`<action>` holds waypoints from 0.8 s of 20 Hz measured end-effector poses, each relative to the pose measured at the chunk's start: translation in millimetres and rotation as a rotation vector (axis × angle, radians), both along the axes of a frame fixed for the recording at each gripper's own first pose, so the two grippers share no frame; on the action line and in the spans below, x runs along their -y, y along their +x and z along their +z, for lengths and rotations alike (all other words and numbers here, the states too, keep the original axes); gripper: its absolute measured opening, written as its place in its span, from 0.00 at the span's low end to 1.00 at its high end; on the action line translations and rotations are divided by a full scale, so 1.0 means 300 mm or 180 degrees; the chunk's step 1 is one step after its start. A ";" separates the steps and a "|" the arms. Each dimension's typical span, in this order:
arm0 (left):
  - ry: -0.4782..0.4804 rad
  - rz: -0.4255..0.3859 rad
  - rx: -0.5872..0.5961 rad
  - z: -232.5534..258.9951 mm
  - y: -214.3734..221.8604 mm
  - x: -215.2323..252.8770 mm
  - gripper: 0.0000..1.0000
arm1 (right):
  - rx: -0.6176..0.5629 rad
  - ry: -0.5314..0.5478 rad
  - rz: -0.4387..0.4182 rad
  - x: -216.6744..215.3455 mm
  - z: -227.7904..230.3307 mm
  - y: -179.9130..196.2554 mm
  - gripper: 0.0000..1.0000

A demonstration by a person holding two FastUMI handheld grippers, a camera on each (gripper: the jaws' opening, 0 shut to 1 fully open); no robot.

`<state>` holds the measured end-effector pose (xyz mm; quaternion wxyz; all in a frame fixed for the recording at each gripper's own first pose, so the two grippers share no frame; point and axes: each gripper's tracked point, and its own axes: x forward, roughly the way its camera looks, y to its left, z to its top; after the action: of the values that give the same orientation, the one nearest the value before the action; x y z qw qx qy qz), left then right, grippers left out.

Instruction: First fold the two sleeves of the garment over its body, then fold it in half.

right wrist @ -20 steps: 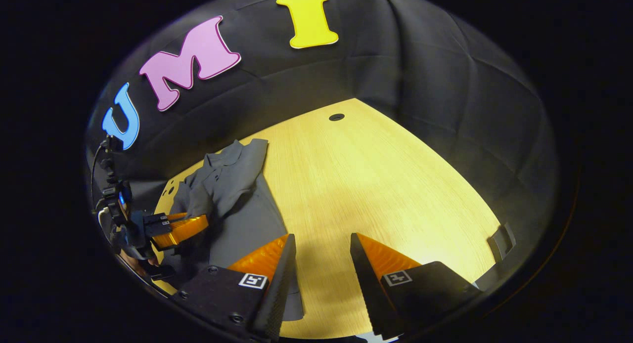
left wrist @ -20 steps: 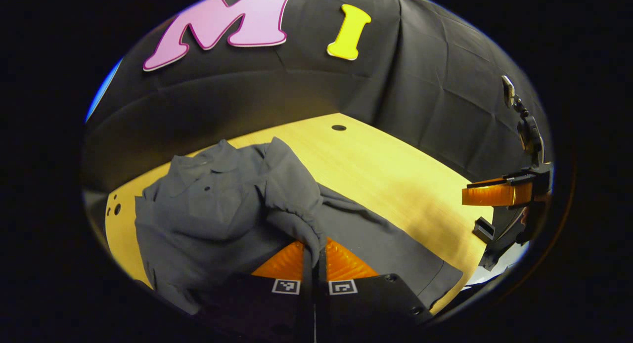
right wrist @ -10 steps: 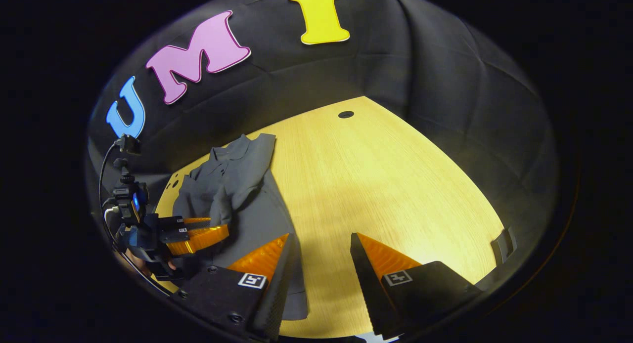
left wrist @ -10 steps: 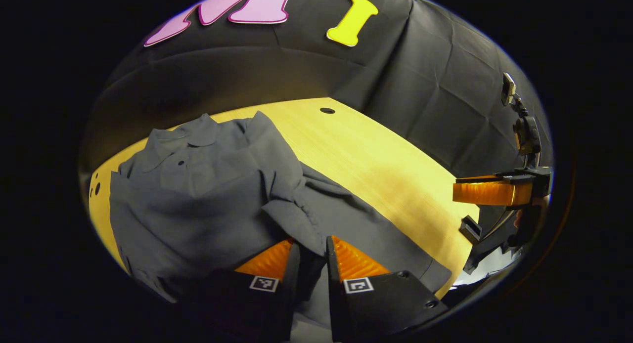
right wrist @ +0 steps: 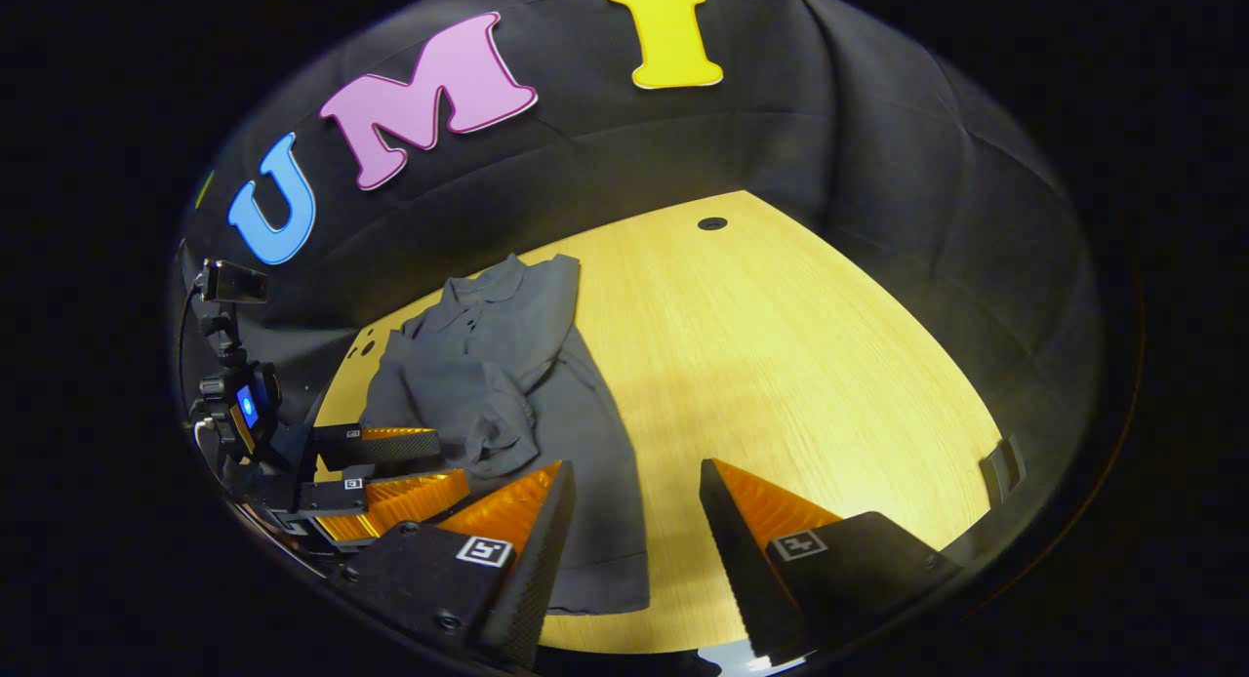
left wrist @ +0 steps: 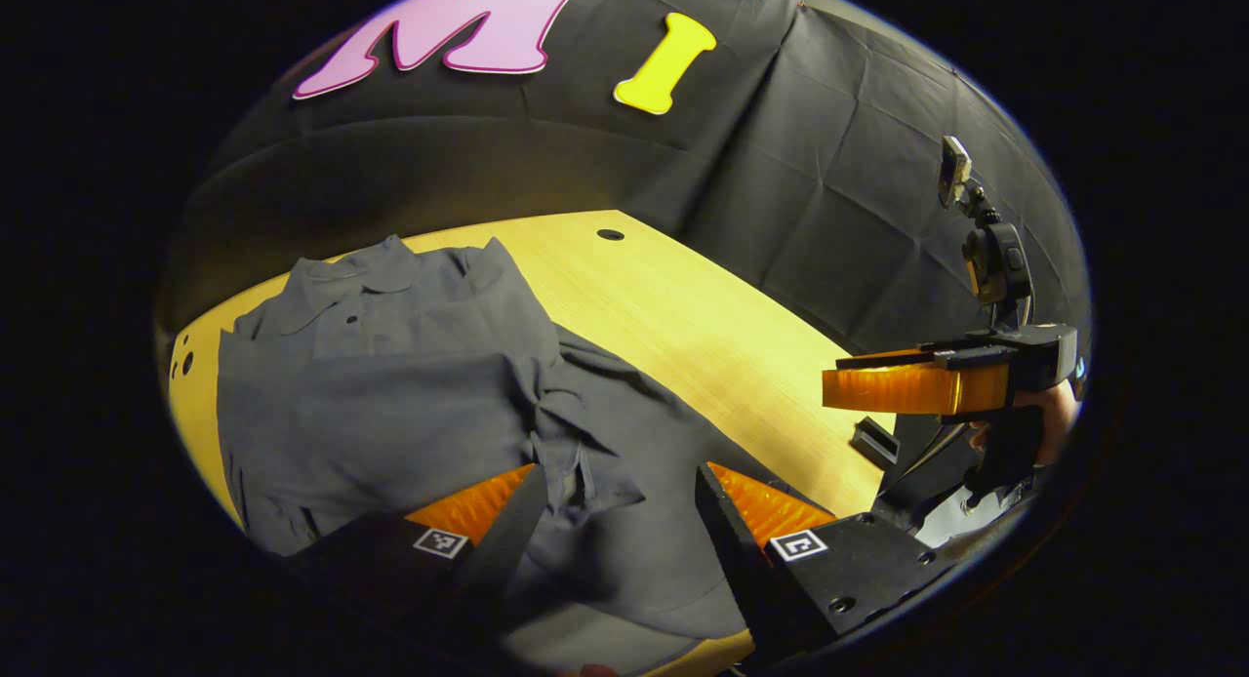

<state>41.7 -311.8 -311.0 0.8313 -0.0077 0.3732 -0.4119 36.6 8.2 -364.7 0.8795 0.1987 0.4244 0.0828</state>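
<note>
Sleeve [left wrist: 576,462] is lying folded across the grey polo shirt [left wrist: 390,404] on the wooden surface [left wrist: 703,316]. Left gripper [left wrist: 615,506] is hovering over it, jaws wide, gripping nothing; right gripper [right wrist: 632,521] likewise. Shirt's long axis is running near to far, collar far. Best next: flatten the sleeve, align edges.
</note>
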 end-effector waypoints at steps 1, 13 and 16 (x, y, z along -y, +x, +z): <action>-0.0009 0.0042 0.0008 0.016 -0.010 -0.036 0.96 | 0.0022 -0.0010 0.0032 -0.012 0.012 -0.013 0.84; 0.0195 0.1067 0.0191 0.069 -0.065 -0.653 0.96 | -0.0249 -0.0212 0.0361 -0.115 -0.053 -0.197 0.94; 0.0351 0.1320 0.0120 0.024 -0.111 -0.803 0.96 | -0.0305 -0.0259 0.0363 -0.115 -0.077 -0.202 0.94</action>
<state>8.5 -70.8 -303.8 0.9042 -0.0312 0.3700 -0.2111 -24.1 42.7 -387.8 0.8594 0.1421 0.4796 0.1059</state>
